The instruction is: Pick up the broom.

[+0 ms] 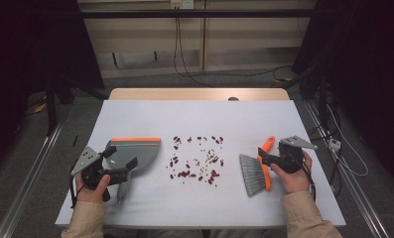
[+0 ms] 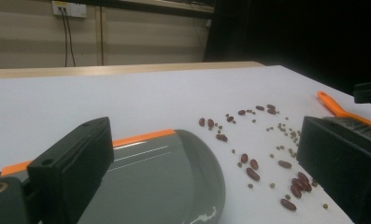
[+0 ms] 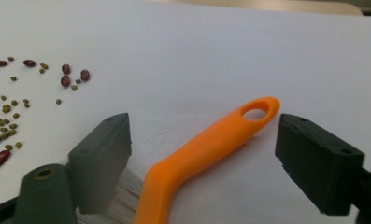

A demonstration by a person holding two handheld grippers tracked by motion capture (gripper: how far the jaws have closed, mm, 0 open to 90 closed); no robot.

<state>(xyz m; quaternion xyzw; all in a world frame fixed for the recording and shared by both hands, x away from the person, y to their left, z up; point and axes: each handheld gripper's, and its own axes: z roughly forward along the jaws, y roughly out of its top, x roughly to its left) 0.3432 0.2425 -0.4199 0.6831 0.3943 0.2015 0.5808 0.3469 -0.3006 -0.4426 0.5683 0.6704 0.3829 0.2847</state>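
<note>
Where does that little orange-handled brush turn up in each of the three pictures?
High view: the brush lies at right of the table, bristles toward the person, under the right hand-held gripper.
Left gripper view: far right edge, orange handle above dark bristles.
Right gripper view: bottom centre, the handle runs up between the open jaws.
Shared landmark: the scattered beans beside it.

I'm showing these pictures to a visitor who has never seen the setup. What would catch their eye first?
Probably the scatter of red beans and small green ones at the table's middle. Flanking it lie a grey dustpan with an orange lip on the left and an orange-handled brush on the right, with the open left gripper and right gripper poised over them.
</note>
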